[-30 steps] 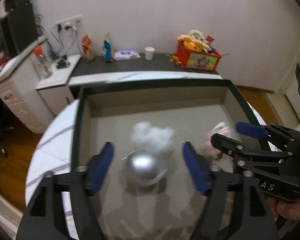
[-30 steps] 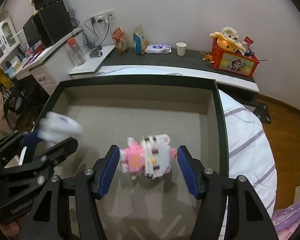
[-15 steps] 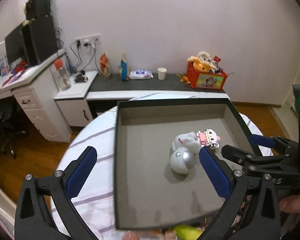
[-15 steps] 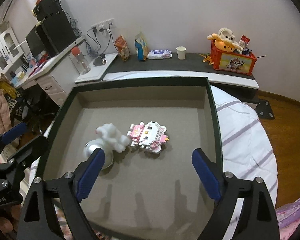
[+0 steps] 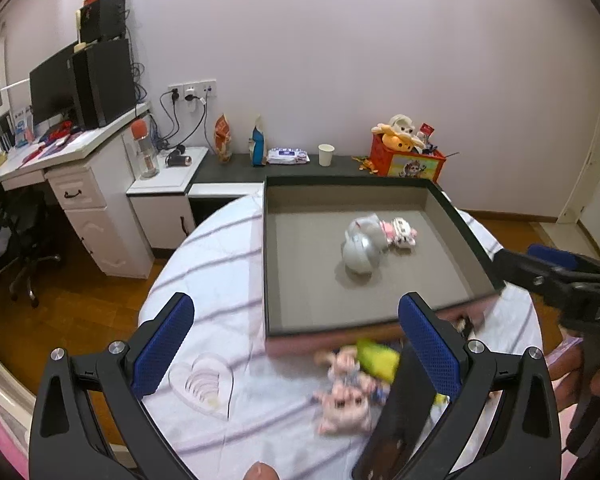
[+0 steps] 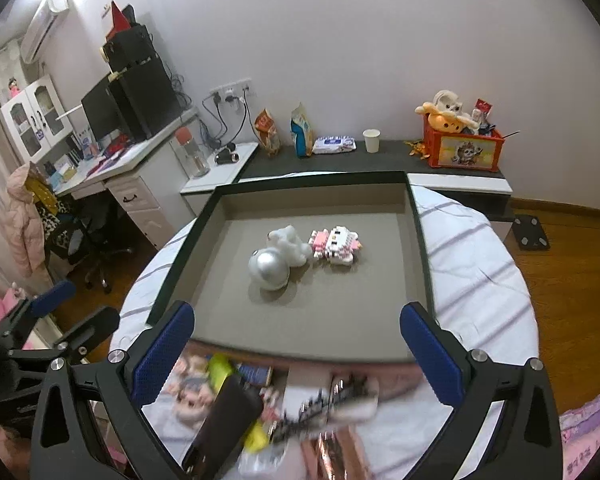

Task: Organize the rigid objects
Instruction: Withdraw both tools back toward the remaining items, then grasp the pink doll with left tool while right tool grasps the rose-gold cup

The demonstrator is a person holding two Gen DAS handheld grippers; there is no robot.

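Astronaut figure and pink block toy now lying released in tray; both grippers gaping, empty, backed off toward remaining pile.

Both grippers are matte black plastic frames with triangular cut-outs and silver screw heads at the joints. The left gripper and right gripper carry blue, dimpled pads on their fingers; white lettering marks one side.

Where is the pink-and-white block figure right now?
In the right wrist view, the pink-and-white block figure lies inside the grey tray, near its middle, just right of the silver-headed white figure.
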